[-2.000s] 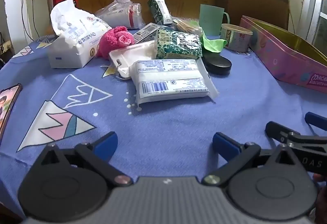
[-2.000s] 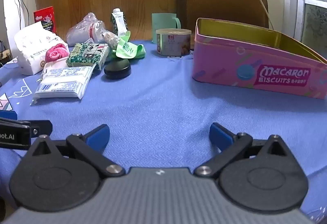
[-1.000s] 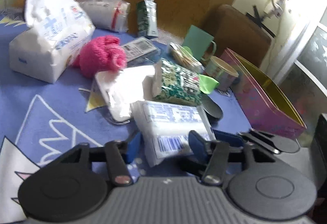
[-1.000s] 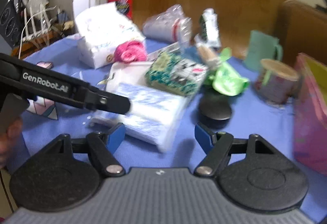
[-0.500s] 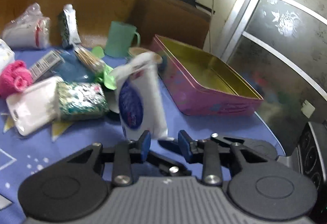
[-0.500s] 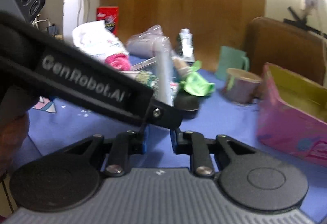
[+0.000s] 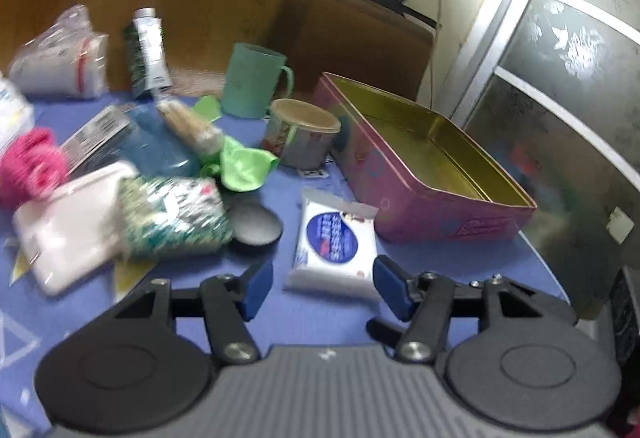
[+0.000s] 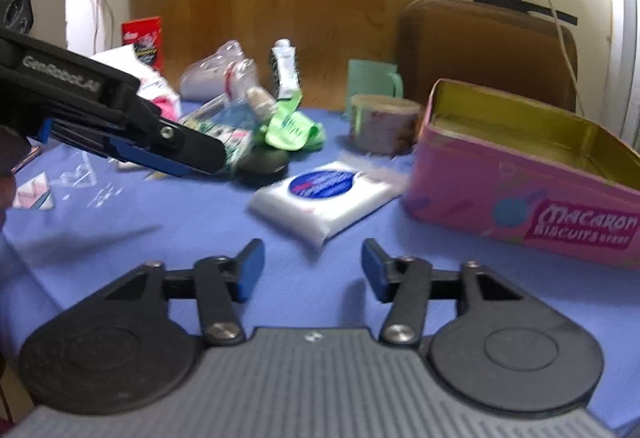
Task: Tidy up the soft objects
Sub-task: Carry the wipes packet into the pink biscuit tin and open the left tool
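Observation:
A white tissue pack (image 7: 335, 244) with a blue oval label lies flat on the blue tablecloth, close to the near corner of the open pink biscuit tin (image 7: 420, 216). My left gripper (image 7: 323, 288) hovers just behind the pack. Its jaws are opening and the pads do not touch the pack. In the right wrist view the same pack (image 8: 324, 194) lies ahead of my right gripper (image 8: 312, 268), whose jaws are also opening, with nothing between them. The left gripper (image 8: 200, 158) reaches in from the left, and the tin (image 8: 500, 190) stands at the right.
A heap sits at the left: a green patterned pack (image 7: 172, 214), a white pack (image 7: 68, 222), a pink knitted ball (image 7: 30, 166), a green bag (image 7: 240, 166) and a black lid (image 7: 254, 226). Behind stand a green mug (image 7: 252, 86), a round can (image 7: 300, 138) and a carton (image 7: 146, 54).
Half a second ago the left gripper held the tissue pack upright in the air; now the pack lies flat by the tin, released. Both grippers have spread their jaws.

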`<state>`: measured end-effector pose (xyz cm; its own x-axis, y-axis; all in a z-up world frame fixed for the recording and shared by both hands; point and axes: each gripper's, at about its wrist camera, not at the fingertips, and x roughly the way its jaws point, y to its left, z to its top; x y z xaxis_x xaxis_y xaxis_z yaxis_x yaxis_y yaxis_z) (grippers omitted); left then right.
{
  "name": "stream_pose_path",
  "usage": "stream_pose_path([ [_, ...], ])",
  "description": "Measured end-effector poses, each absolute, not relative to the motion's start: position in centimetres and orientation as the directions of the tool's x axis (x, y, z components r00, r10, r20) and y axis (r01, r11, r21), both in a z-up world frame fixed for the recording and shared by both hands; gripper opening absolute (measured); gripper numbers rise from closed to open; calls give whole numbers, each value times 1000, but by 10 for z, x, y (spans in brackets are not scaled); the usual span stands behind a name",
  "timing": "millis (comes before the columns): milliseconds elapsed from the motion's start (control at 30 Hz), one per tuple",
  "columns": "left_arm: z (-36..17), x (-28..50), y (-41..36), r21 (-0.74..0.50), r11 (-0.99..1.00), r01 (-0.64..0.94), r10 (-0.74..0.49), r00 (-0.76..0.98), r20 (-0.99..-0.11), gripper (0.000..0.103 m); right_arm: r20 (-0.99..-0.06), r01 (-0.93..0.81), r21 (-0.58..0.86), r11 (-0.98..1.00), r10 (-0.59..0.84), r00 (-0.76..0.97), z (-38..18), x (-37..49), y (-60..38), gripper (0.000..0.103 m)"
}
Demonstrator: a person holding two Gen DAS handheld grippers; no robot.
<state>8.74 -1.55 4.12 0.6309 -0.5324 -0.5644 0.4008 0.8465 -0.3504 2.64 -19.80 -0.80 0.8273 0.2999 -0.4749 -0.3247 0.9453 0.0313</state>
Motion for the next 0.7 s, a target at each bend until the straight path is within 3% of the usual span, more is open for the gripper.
stream_pose_path([
  [133,29,114,-44,-287,841,458,-532,603,-595,59,-511,-344,-14,939,289,809,-10,47,-195,67],
  [267,8,140,-58,-307,833,461,-542,563,-624,71,-551,-369,-14,929,301,778,-14,66,-192,70],
  [400,8,128,-62,-254,842,475,-520,595,-613,62,-547,-387,4,922,326,771,-16,74,-190,69],
  [433,10,123,-57,-268,842,467,-525,598,-606,60,-541,-383,4,924,324,776,-15,72,-189,65],
  [500,21,108,-45,-290,843,453,-532,624,-572,53,-501,-388,-4,921,335,798,-11,60,-189,62],
  [700,78,86,-50,-261,827,497,-561,708,-429,53,-271,-348,-118,930,307,912,26,18,-187,62],
])
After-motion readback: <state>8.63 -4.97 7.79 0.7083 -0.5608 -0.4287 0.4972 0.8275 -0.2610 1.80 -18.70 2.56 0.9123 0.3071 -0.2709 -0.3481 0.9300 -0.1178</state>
